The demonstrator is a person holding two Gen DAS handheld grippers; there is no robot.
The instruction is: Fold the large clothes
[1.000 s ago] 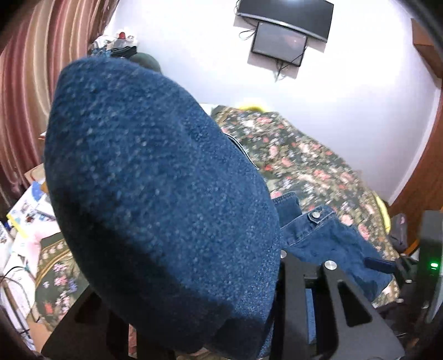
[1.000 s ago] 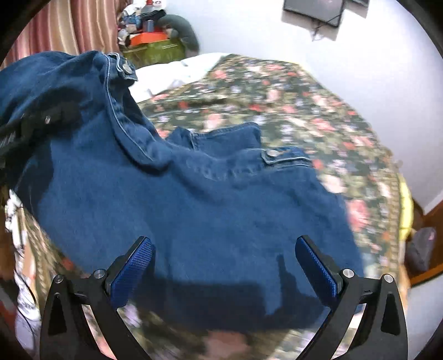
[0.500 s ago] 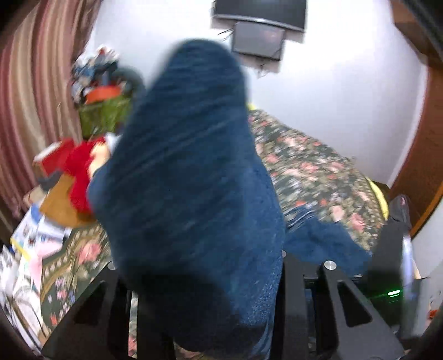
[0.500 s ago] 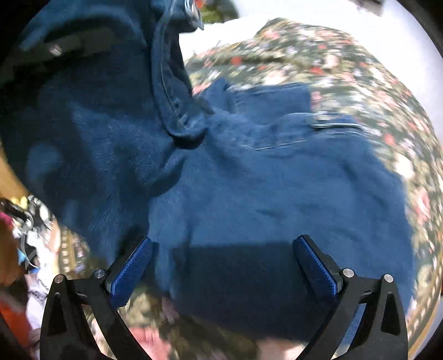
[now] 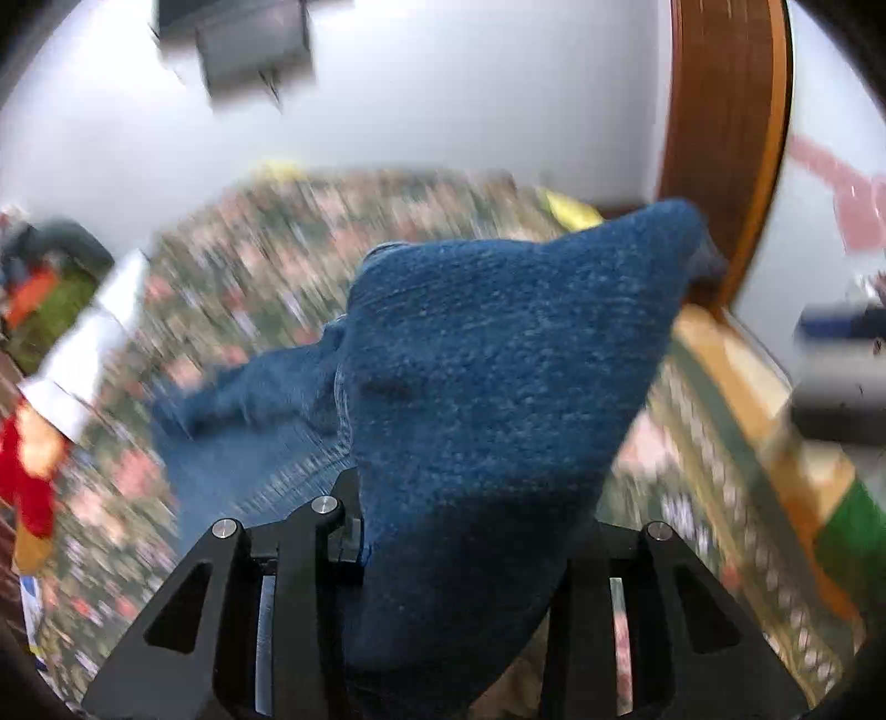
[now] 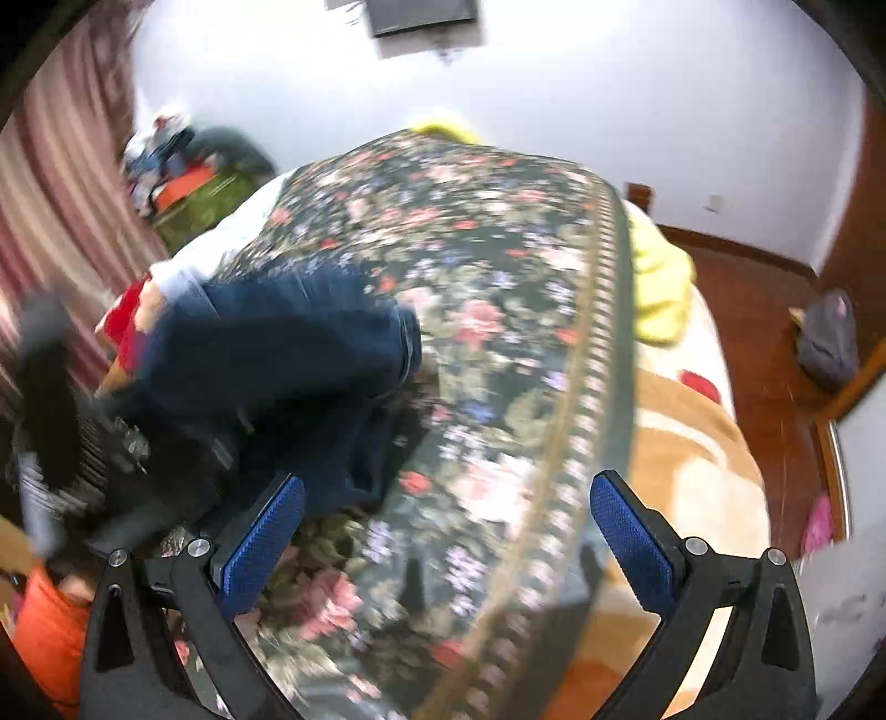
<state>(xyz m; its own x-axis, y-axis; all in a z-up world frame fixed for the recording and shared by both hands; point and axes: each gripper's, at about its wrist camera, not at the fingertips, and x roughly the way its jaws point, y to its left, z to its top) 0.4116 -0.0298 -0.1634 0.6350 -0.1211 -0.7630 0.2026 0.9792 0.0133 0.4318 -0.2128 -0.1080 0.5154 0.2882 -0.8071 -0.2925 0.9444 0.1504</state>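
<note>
Moved: denim (image 5: 498, 387) swung across the bed (image 6: 498, 266) since a second ago; it no longer fills the right view.
Left gripper (image 5: 459, 559): clamped on a denim fold, likely to carry it over.
Right gripper (image 6: 443, 531): jaws apart, empty, above the bedspread.
Denim location: bunched at the bed's left side, partly lifted.
Blur: both views smeared.

White walls (image 6: 609, 94), bright, even light. Dark screen (image 6: 423, 14) mounted high on far wall. Bed with floral cover (image 6: 498, 266) centre; tan blanket (image 6: 692, 443) and yellow bedding (image 6: 662, 277) at its right edge. Striped pink curtain (image 6: 61, 183) left. Cluttered pile (image 6: 183, 166) in far left corner. Reddish wood floor (image 6: 764, 310) right, grey bag (image 6: 828, 338) on it. Wooden door frame (image 5: 725, 138) right, blurred.
</note>
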